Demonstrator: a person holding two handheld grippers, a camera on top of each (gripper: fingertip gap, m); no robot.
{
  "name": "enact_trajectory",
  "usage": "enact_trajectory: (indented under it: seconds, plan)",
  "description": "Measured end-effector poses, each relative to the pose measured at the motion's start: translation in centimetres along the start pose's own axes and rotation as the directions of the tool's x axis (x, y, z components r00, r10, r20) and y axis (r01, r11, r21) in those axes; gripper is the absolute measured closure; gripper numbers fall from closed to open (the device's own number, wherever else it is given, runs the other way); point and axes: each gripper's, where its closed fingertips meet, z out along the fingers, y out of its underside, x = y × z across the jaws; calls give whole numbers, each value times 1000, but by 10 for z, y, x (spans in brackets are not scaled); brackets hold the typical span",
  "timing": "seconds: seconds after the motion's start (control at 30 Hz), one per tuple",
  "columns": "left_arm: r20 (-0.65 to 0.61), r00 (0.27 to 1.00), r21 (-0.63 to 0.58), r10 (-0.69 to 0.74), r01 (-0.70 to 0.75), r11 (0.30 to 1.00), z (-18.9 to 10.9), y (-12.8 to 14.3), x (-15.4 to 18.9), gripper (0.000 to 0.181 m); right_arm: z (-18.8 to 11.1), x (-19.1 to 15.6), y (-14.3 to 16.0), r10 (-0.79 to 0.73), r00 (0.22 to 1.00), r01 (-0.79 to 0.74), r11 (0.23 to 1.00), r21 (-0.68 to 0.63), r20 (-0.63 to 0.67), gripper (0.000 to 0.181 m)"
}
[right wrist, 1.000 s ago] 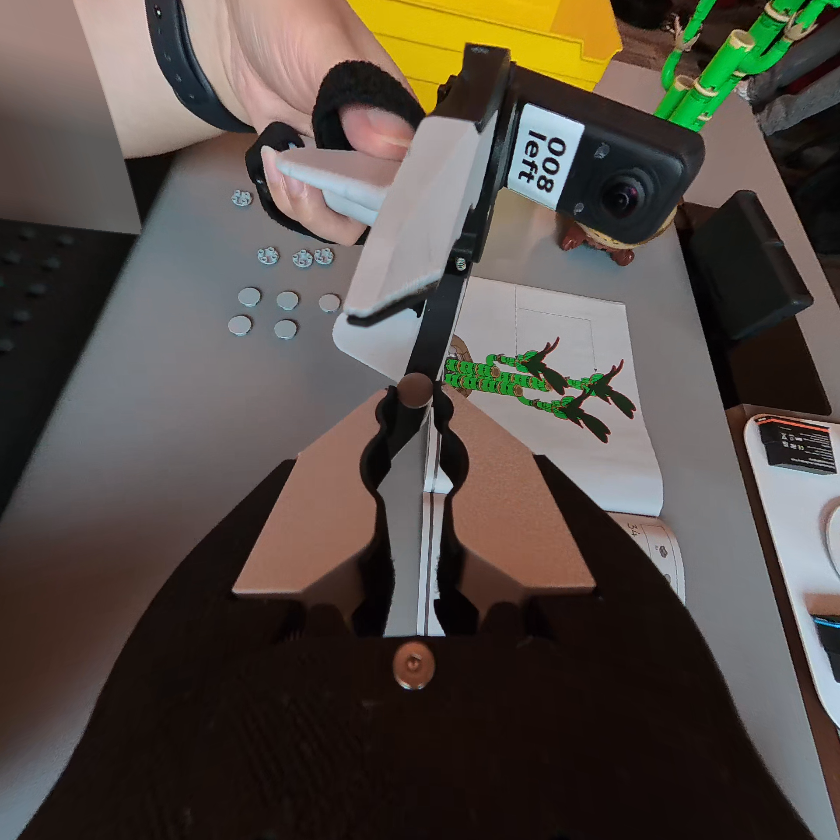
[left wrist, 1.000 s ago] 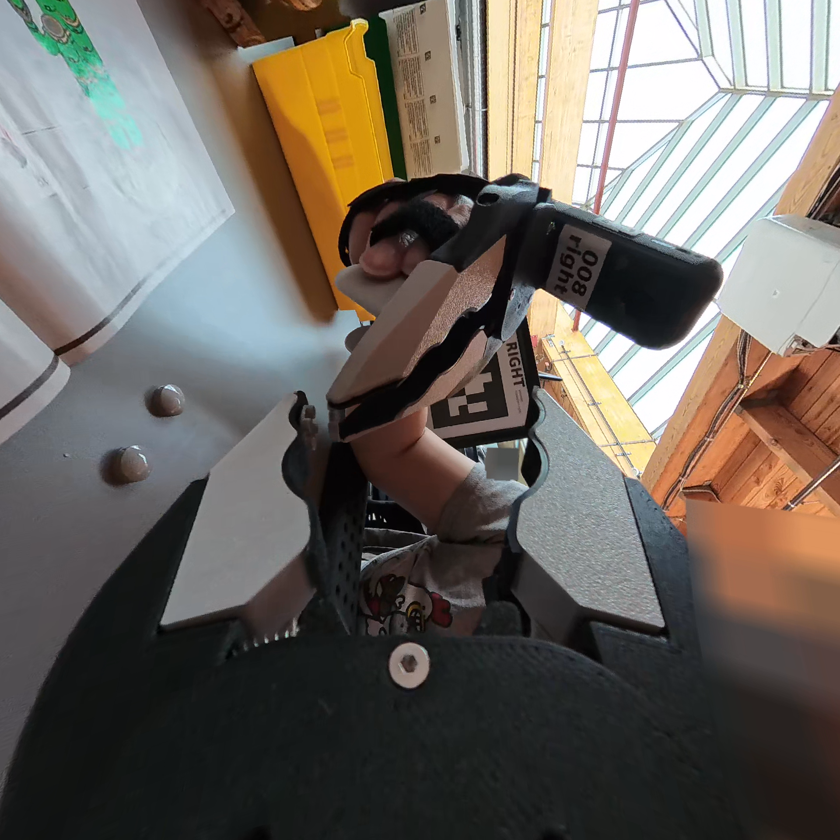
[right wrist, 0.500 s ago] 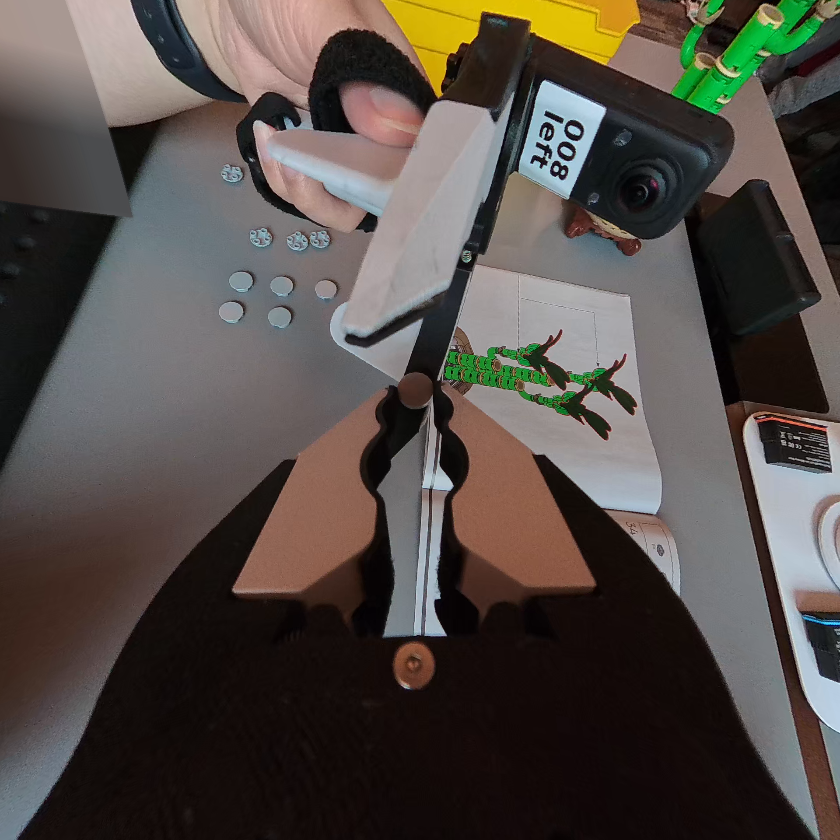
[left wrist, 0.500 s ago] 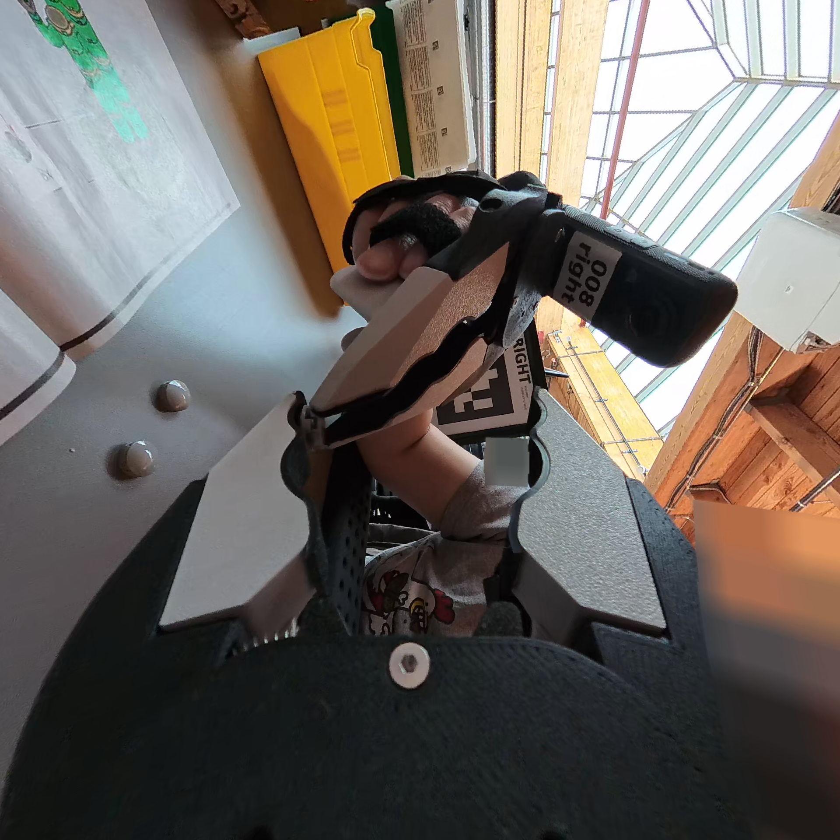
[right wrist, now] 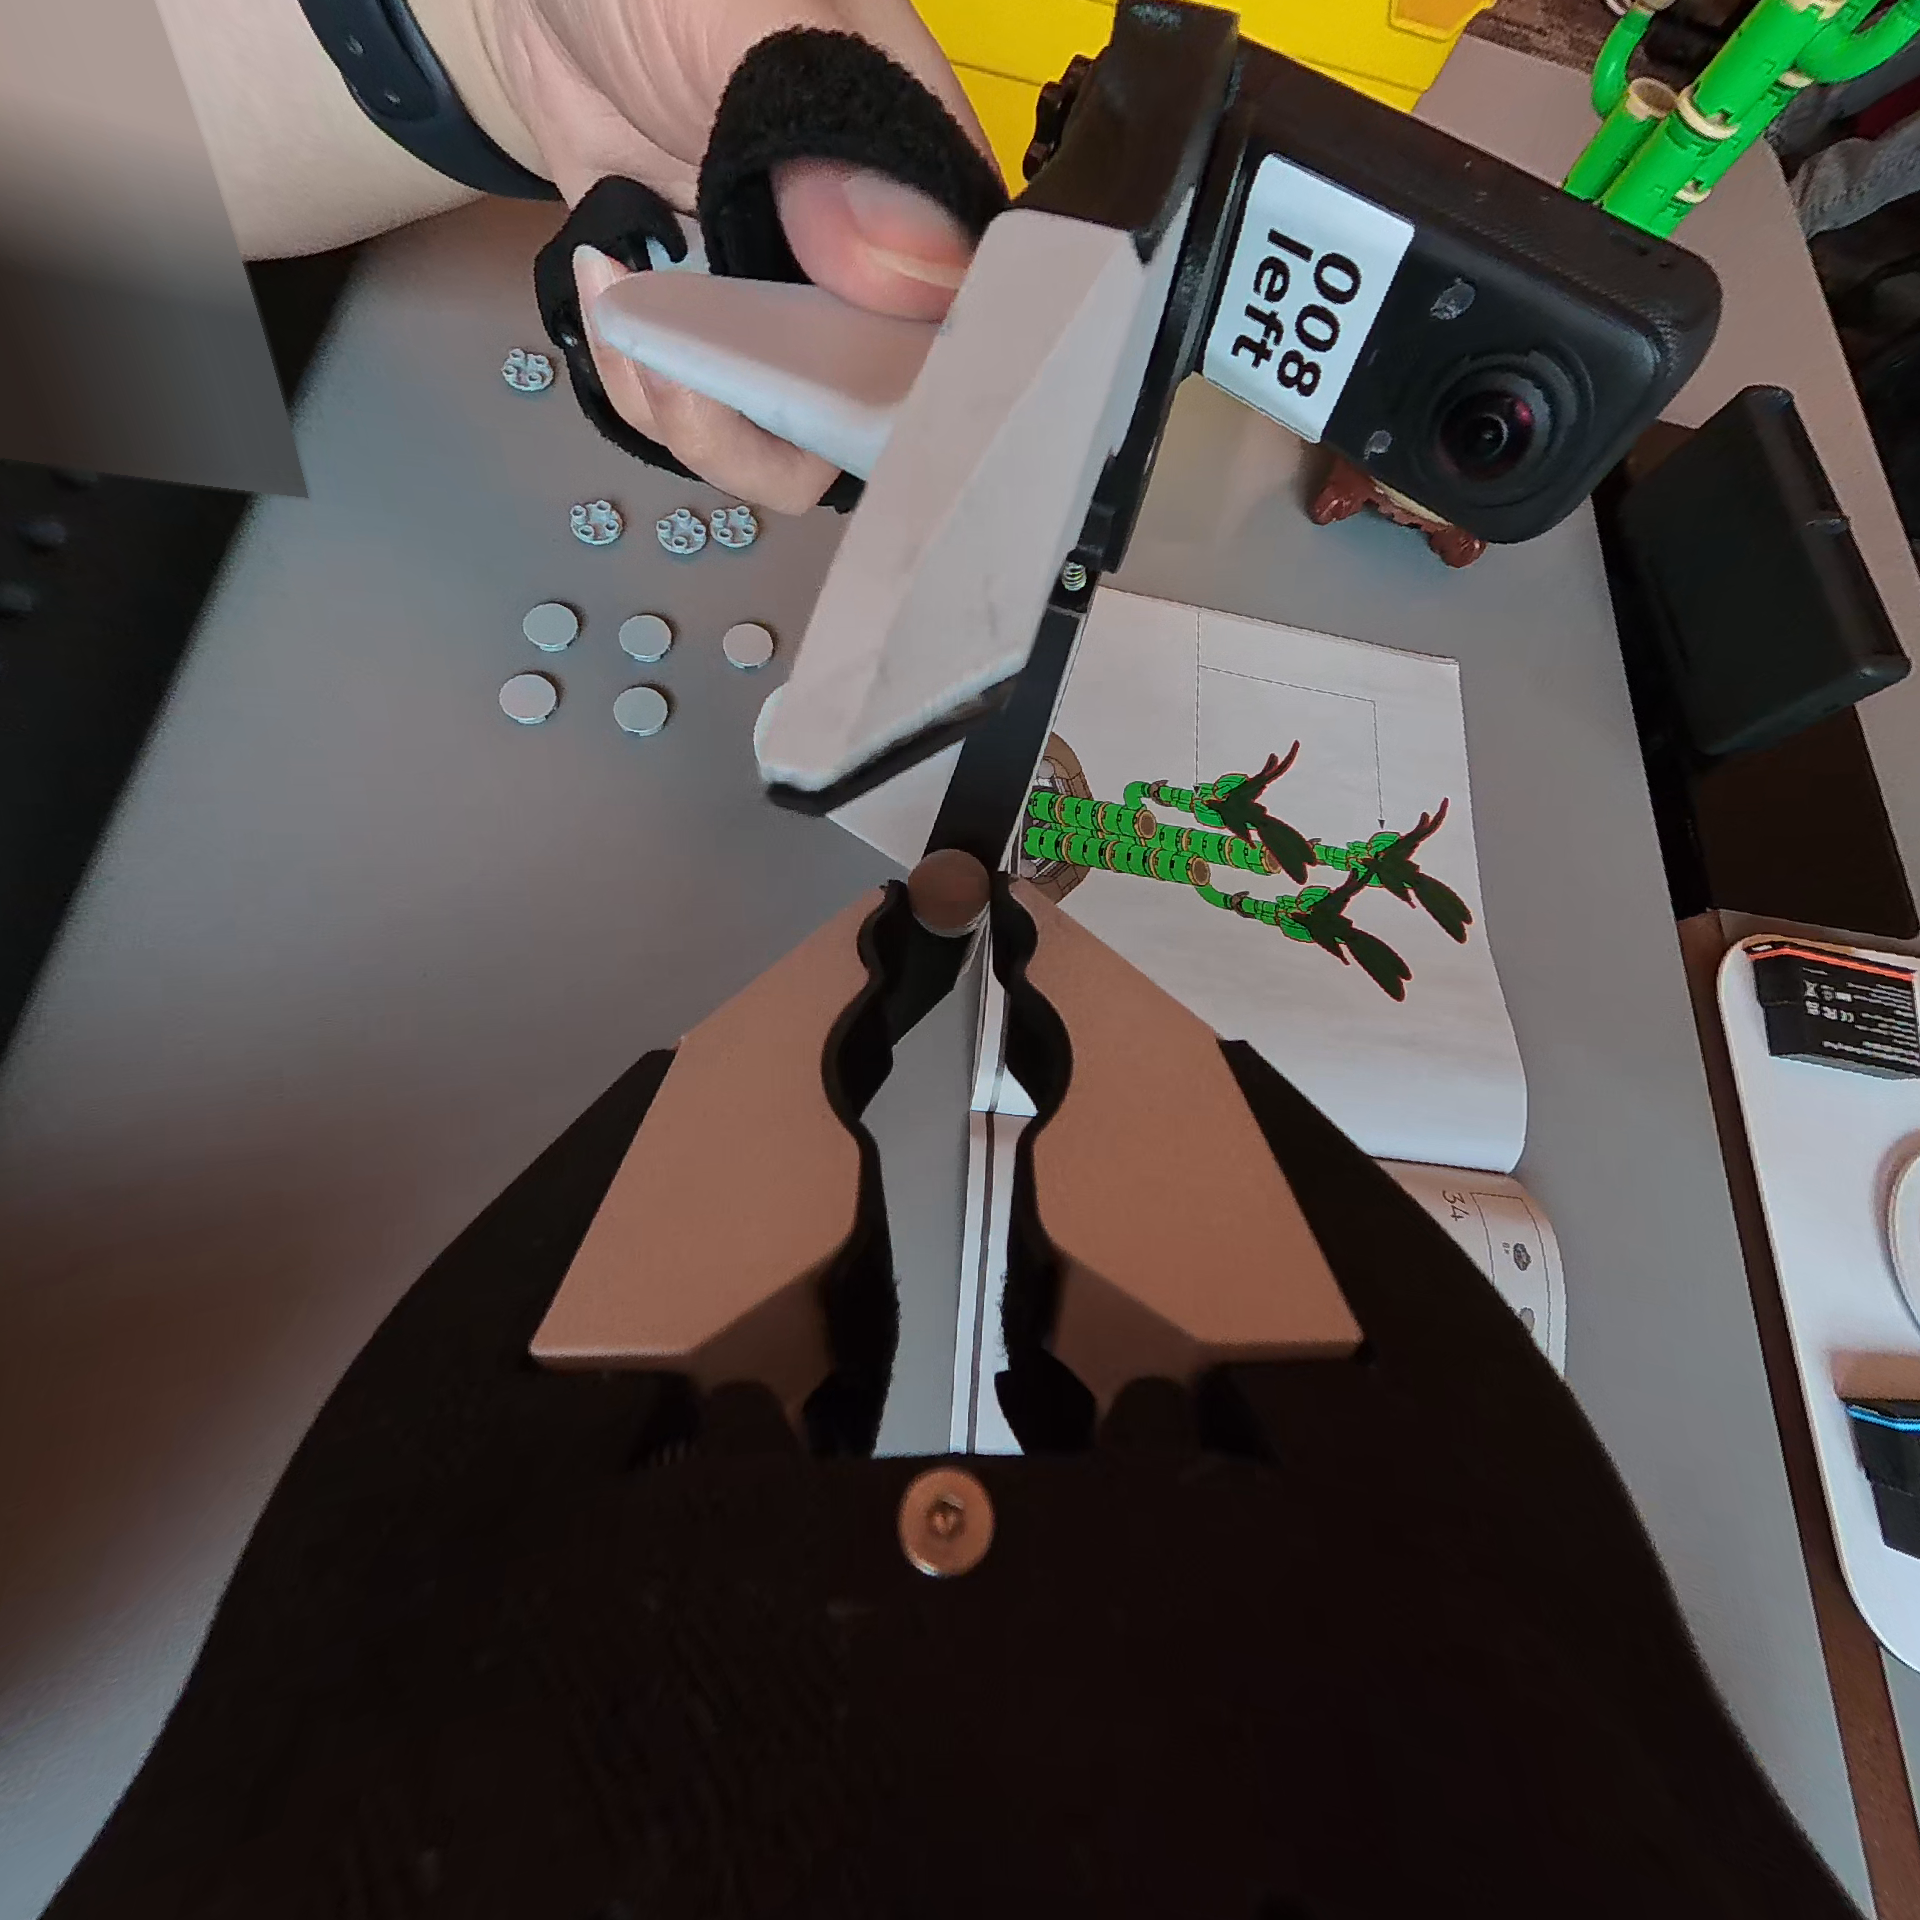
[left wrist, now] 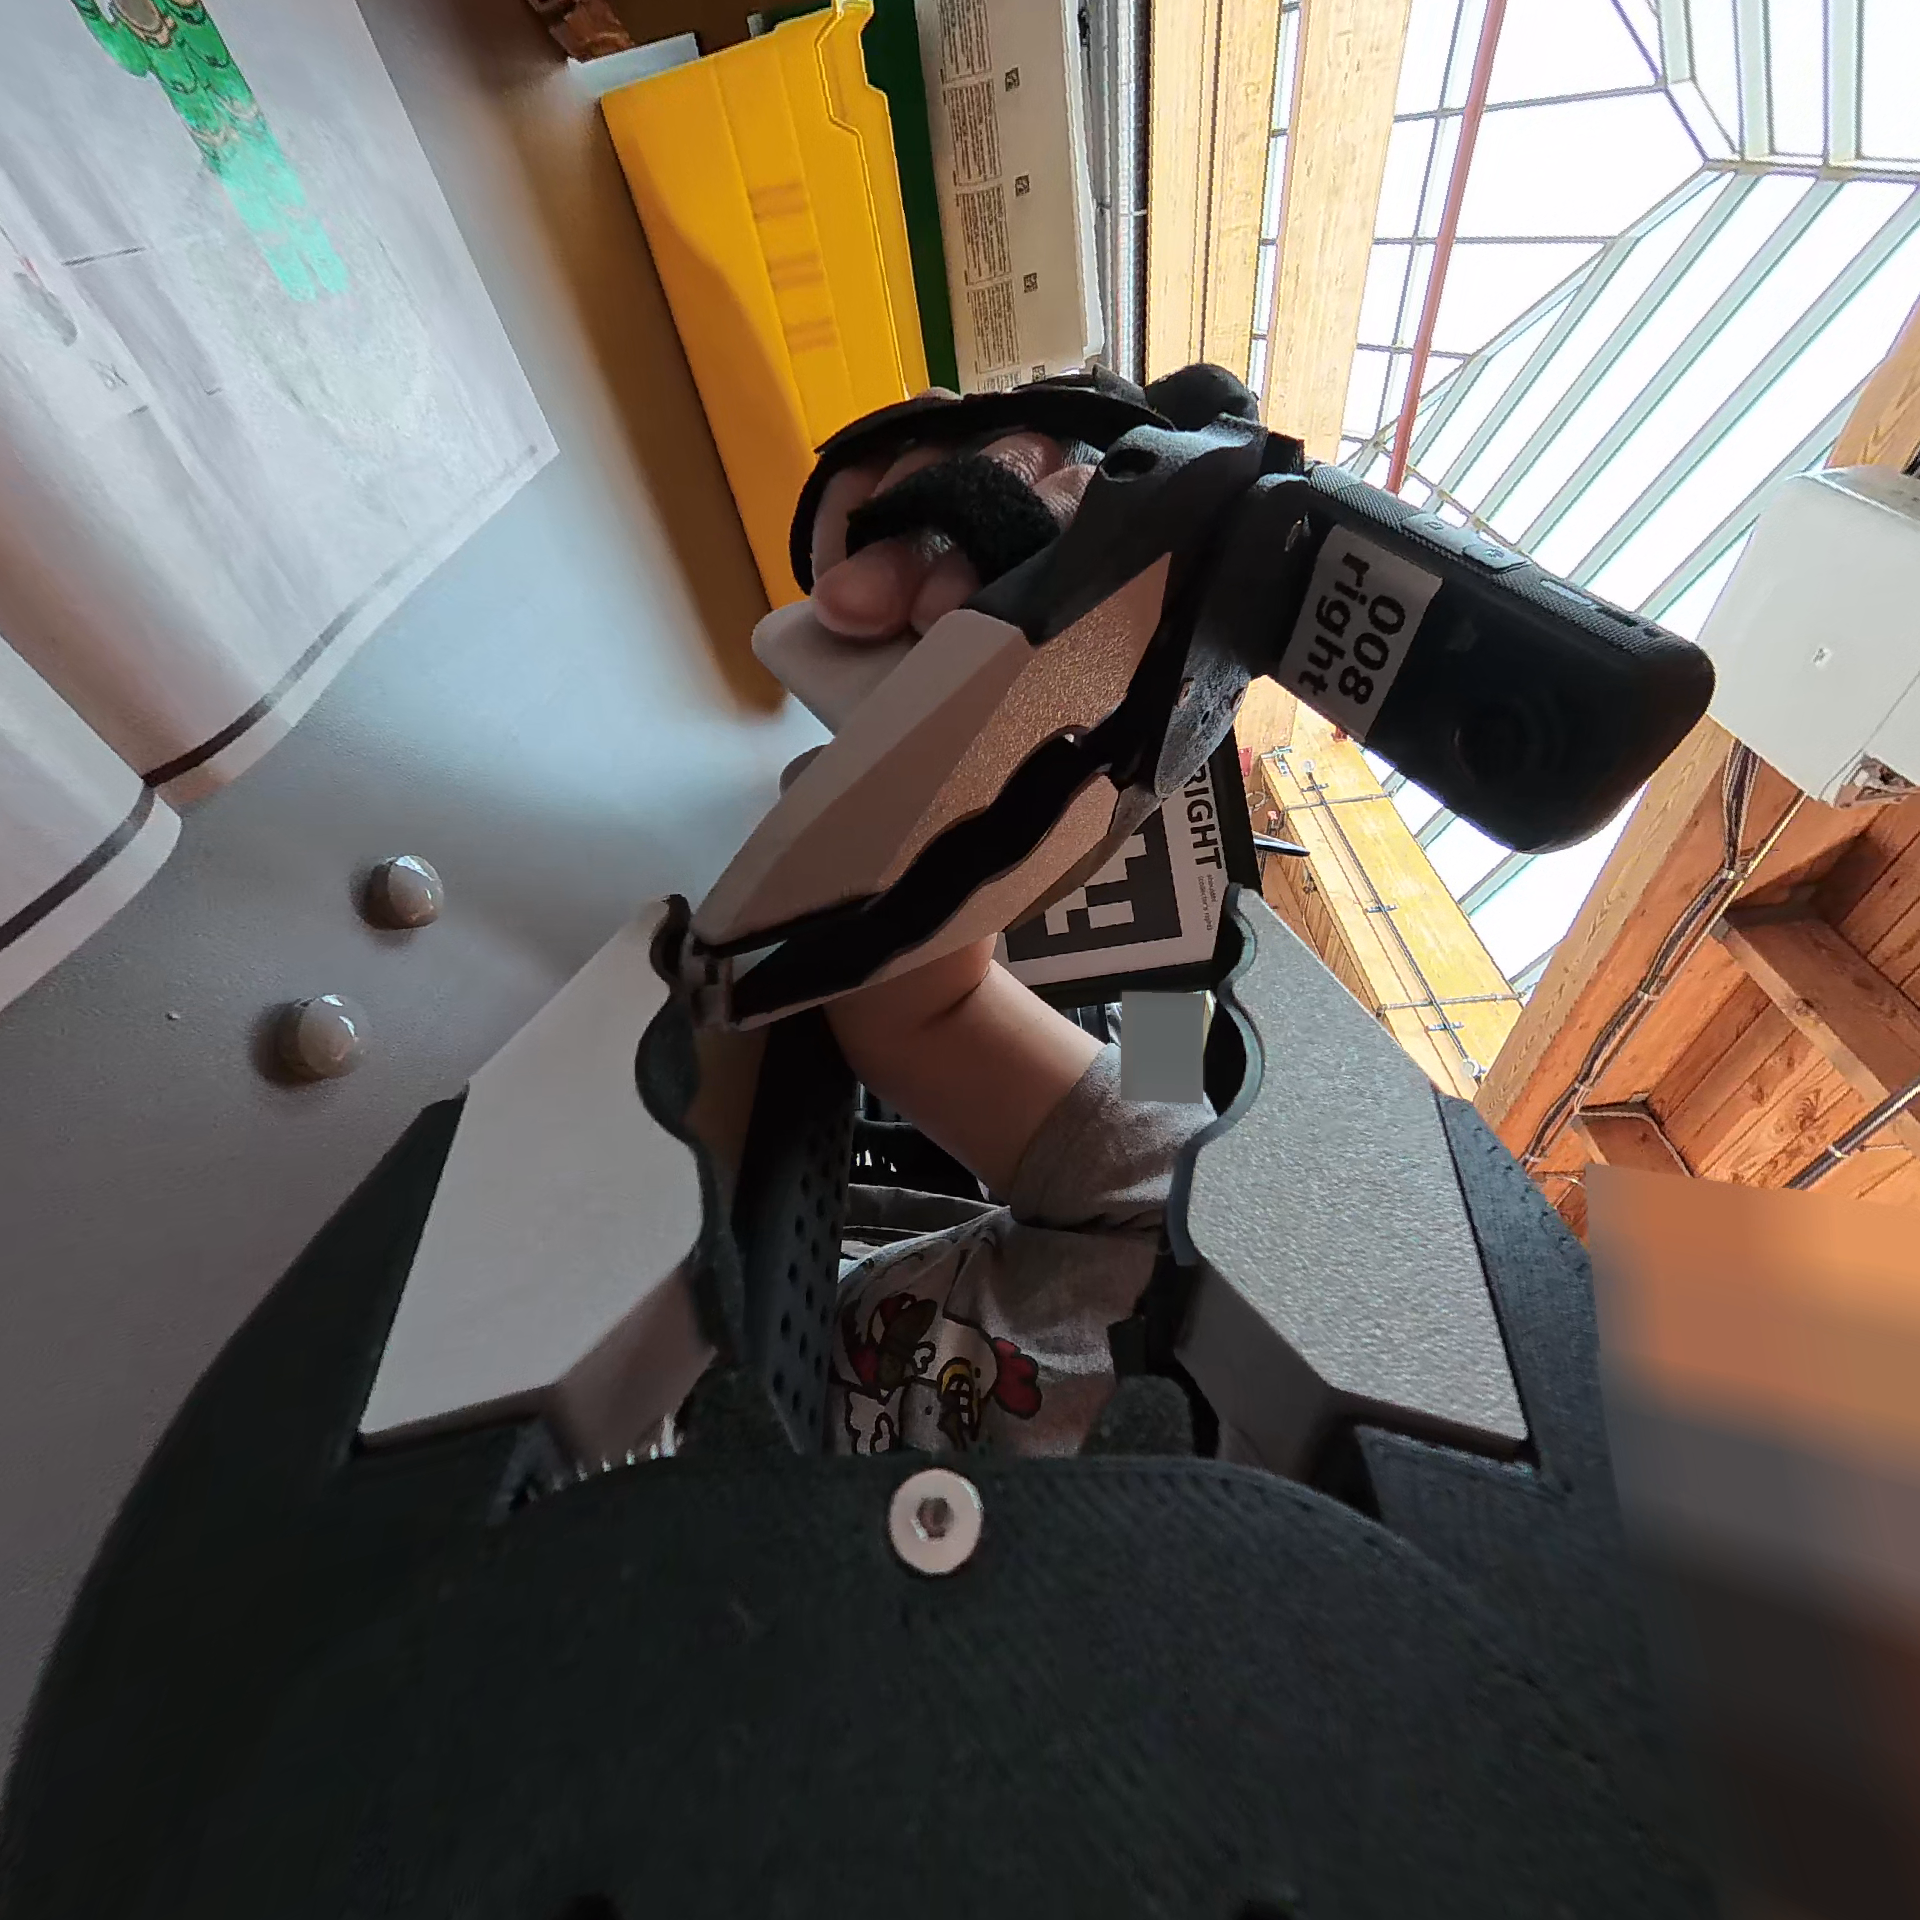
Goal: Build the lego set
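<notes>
My right gripper point(right wrist: 948, 899) is shut on a small round grey piece point(right wrist: 948, 891) held at its fingertips. It is raised above the table. My left gripper point(left wrist: 951, 914) is open wide, with nothing between its jaws. In the left wrist view the right gripper's tips point(left wrist: 717, 977) rest against the tip of my left gripper's left finger point(left wrist: 561, 1195). In the right wrist view that finger shows edge-on point(right wrist: 1023, 727) and comes down to the round piece. An open instruction booklet point(right wrist: 1299, 935) lies on the grey table point(right wrist: 312, 935).
Several round grey tiles point(right wrist: 644, 636) and studded round plates point(right wrist: 681, 530) lie at the left. Two grey round pieces point(left wrist: 400, 891) show in the left wrist view. A green bamboo model point(right wrist: 1683, 94), yellow box point(right wrist: 1195, 42), black box point(right wrist: 1756, 561) and white tray point(right wrist: 1808, 1195) stand around. One gripper's finger ends stand about 5 centimeters off the other's.
The right gripper's tips have slid a little toward my left finger's tip. The left gripper has tilted and come slightly closer in the right wrist view. Both grips are unchanged.
</notes>
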Motion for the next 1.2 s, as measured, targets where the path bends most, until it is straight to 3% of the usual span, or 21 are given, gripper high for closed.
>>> enact_trajectory:
  seconds: [0.6, 1.2]
  plan:
    - [-16, 1000, 20, -11, 11, 1000, -2, -4, -1, 86, -2, 5, -4, 19, 1000, -19, 999, 44, -15, 163]
    - [-17, 1000, -26, -5, 5, 1000, 5, 4, 1, 88, -1, -4, -1, 94, 993, -98, 994, 47, 70, 168]
